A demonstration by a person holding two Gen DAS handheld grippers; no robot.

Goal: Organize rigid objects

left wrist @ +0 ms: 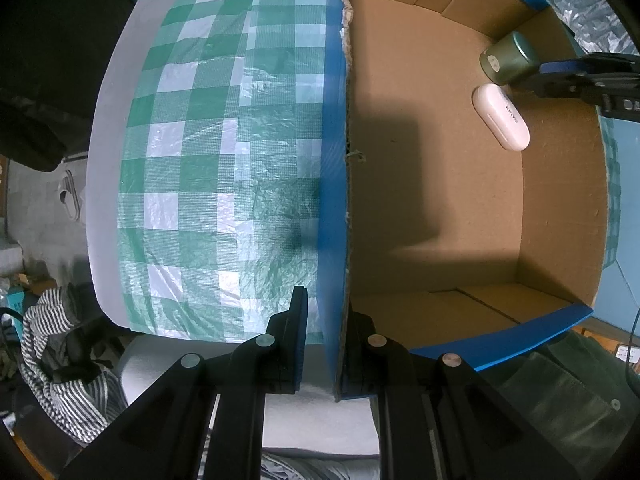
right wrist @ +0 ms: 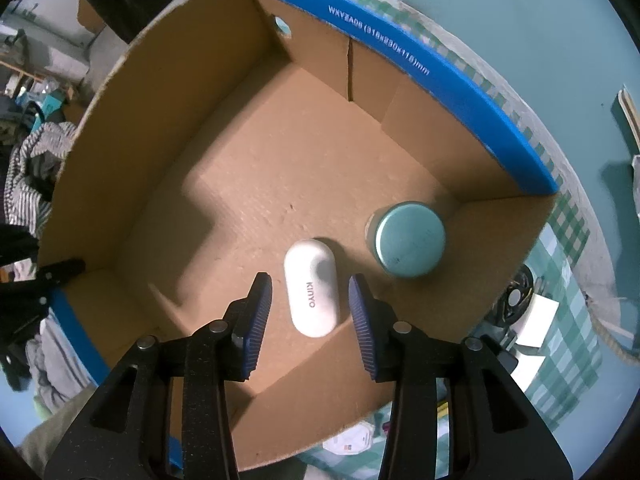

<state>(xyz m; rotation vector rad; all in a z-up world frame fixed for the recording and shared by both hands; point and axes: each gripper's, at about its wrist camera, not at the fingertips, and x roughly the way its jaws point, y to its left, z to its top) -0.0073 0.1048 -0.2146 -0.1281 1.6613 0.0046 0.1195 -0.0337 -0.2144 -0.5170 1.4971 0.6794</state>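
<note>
Checked green-white cloth on worktop [left wrist: 208, 152] | white oval plastic case [right wrist: 313, 293] on brown cardboard box [right wrist: 256, 184] floor, beside teal tin [right wrist: 410, 239] | light, rigid, slick: pinch long sides | right gripper [right wrist: 310, 318] apart, astride case, untouching | left gripper [left wrist: 325, 354] clamped on box wall

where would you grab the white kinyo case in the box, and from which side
Across its narrow middle, from straight above. The white case lies flat on the box floor, long sides bare; the right gripper already straddles it, and the green tin stands clear.
</note>
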